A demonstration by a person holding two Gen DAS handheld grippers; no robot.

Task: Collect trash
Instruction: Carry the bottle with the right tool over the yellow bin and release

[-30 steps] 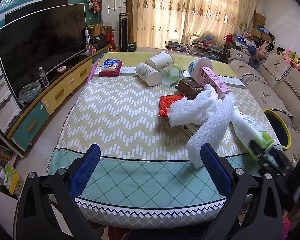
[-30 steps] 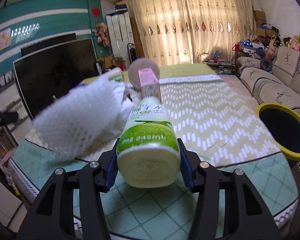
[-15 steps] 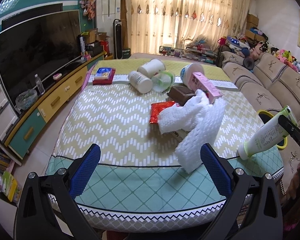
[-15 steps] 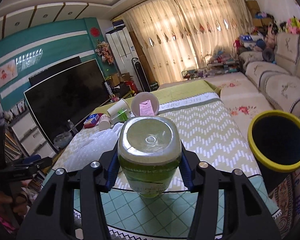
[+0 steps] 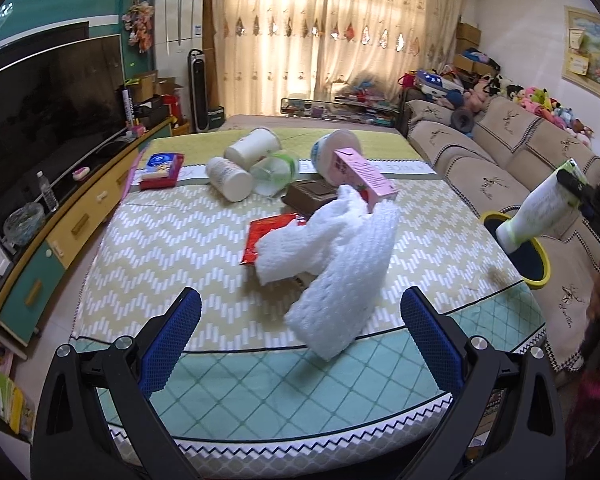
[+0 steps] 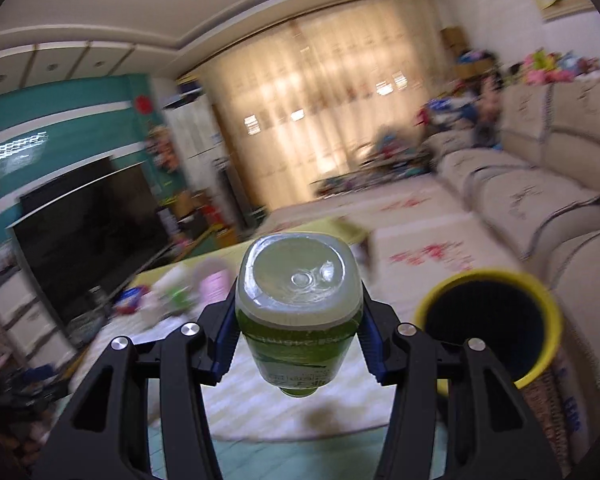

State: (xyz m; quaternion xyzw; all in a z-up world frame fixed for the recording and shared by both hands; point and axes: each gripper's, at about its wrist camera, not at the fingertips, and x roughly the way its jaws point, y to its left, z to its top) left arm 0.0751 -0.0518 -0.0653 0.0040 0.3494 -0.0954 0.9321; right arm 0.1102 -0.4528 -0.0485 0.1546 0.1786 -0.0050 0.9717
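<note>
1. Because the trash must go into the bin, the green bottle [image 6: 298, 312] is held up in the air by the right gripper [image 6: 298, 330], off the worktop [image 5: 180, 240] and near the yellow-rimmed bin [image 6: 488, 328].
2. The bottle is pinched between the two blue fingers [image 6: 224, 338] at its sides, and its base is turned toward the camera, so the neck seems to point away and down.
3. In the left wrist view the bottle [image 5: 536, 212] is seen tilted over the rim of the bin [image 5: 540, 276], which stands beside the worktop, next to the sofa [image 5: 480, 176]; this placing is judged to let trash be dropped without a long reach.
4. The left gripper [image 5: 300, 320] is kept low at the near edge of the worktop, its fingers spread wide with nothing between them, probably so that it is ready for the next piece.
5. The white foam netting [image 5: 340, 256] lies nearest to it, draped over a red packet [image 5: 264, 236]; further back a pink carton [image 5: 364, 176], a brown box [image 5: 310, 196] and several white cups [image 5: 230, 178] are left lying on their sides.
6. The right wrist view is blurred, so fine detail of the worktop cannot be told there.
</note>
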